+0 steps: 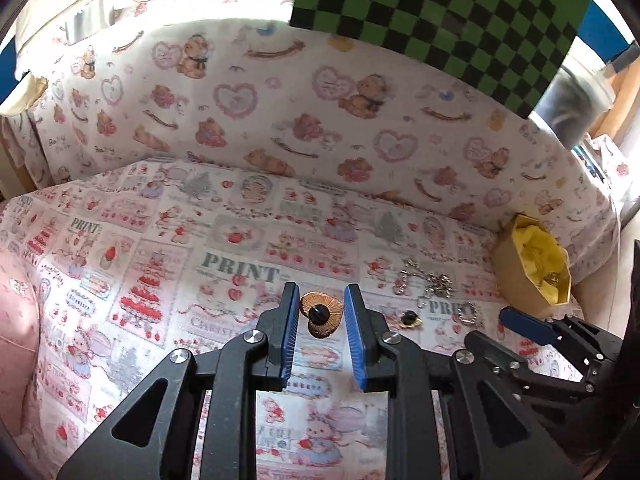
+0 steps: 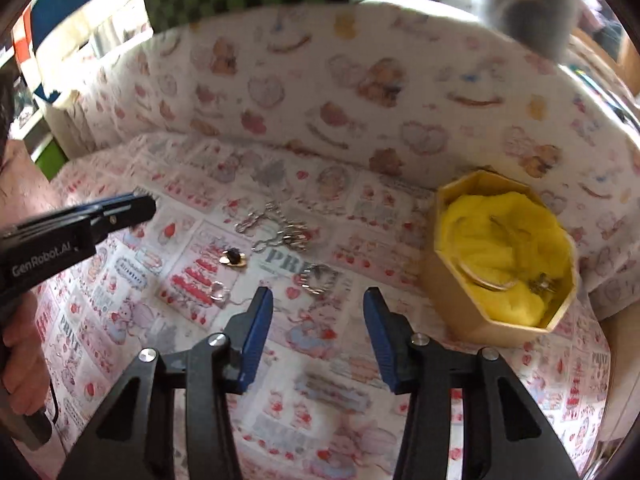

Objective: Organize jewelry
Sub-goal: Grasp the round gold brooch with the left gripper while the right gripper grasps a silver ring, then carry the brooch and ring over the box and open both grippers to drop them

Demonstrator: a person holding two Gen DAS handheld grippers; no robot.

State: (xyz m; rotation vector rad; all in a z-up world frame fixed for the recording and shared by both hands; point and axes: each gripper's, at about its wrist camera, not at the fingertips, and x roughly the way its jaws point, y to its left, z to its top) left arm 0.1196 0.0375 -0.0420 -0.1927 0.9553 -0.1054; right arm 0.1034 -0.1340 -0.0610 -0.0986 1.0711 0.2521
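Copper brooch (image 1: 321,314) lies between my left gripper (image 1: 321,322)'s spread fingers, well left of the octagonal box (image 2: 502,256); I'd lower, close on its edges, lift level; right gripper (image 2: 318,336) hangs released, empty. Outside the box I count one brooch, one gold earring (image 2: 234,258), one chain tangle (image 2: 280,230), two rings.

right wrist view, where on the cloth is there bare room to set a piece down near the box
Free: the printed cloth just ahead of the right tool, between its fingers and left of the octagonal box. Also the strip behind the silver chains, up to the padded back. Crowded: chains, dark-stone earring, ring and clear bead cluster centre-left.
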